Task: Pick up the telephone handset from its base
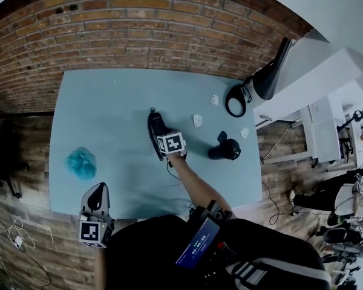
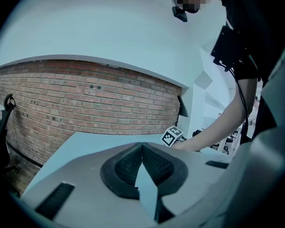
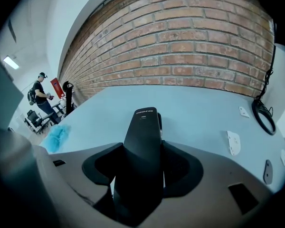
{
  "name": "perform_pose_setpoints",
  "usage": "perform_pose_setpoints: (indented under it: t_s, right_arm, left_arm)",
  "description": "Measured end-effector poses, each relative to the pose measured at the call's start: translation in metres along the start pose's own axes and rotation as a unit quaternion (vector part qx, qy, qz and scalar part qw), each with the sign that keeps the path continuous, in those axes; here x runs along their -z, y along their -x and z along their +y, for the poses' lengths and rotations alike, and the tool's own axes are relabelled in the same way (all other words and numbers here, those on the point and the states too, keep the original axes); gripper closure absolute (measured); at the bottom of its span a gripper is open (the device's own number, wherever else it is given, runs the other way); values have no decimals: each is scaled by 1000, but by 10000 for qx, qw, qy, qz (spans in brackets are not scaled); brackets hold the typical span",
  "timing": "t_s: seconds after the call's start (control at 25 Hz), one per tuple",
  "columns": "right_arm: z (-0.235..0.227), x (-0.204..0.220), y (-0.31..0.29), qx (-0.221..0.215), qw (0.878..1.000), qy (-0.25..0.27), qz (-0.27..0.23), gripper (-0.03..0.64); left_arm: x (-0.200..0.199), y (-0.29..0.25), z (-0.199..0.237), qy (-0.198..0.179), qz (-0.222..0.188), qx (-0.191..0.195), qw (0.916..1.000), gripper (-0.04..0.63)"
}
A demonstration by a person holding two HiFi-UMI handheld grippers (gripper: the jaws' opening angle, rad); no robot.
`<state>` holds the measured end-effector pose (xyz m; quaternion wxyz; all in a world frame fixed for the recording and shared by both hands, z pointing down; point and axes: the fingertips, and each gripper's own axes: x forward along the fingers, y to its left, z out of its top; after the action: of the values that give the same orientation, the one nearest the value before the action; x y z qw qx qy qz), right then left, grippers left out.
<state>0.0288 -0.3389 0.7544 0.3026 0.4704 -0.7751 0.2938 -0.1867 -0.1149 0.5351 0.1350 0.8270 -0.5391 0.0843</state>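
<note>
Head view: the handset (image 1: pixel 152 124) lies right of the blue cloth (image 1: pixel 81 162) on the tabletop (image 1: pixel 109 101), our right tool (image 1: pixel 162 134) on it. Left gripper view: our left tool (image 2: pixel 142 146) is pressed together, empty. Right gripper view: we pinch the handset's sides; we should firm up, then lift straight.

The pale blue table (image 1: pixel 109 101) bears a black telephone (image 1: pixel 155 128), a crumpled blue wad (image 1: pixel 81 162) and small white bits (image 1: pixel 197 120).

Head view steeply overhead, gripper views low — all share table (image 1: pixel 121 113)
</note>
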Motion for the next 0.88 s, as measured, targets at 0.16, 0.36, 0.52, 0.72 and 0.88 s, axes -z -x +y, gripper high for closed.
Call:
perform_pose_setpoints:
  t_s: [0.16, 0.36, 0.52, 0.72, 0.88]
  right_arm:
    - [4, -5, 5, -64, 9998, -163, -58, 367]
    - [8, -17, 11, -360, 9965, -700, -274, 365]
    - [10, -21, 15, -477, 9944, -908, -254, 367]
    - [16, -23, 18, -673, 9914, -1096, -252, 367]
    - [18, -29, 23, -877, 9872, -1259, -443, 365]
  left_arm:
    - [-2, -2, -1, -26, 3, 85, 10000, 597]
    - [-5, -6, -2, -74, -31, 204, 9998, 597]
    - [-5, -9, -3, -73, -23, 268, 9996, 597]
    - [-6, -15, -4, -101, 29, 378, 9992, 597]
    - [-9, -21, -1, -103, -99, 409, 9991, 597]
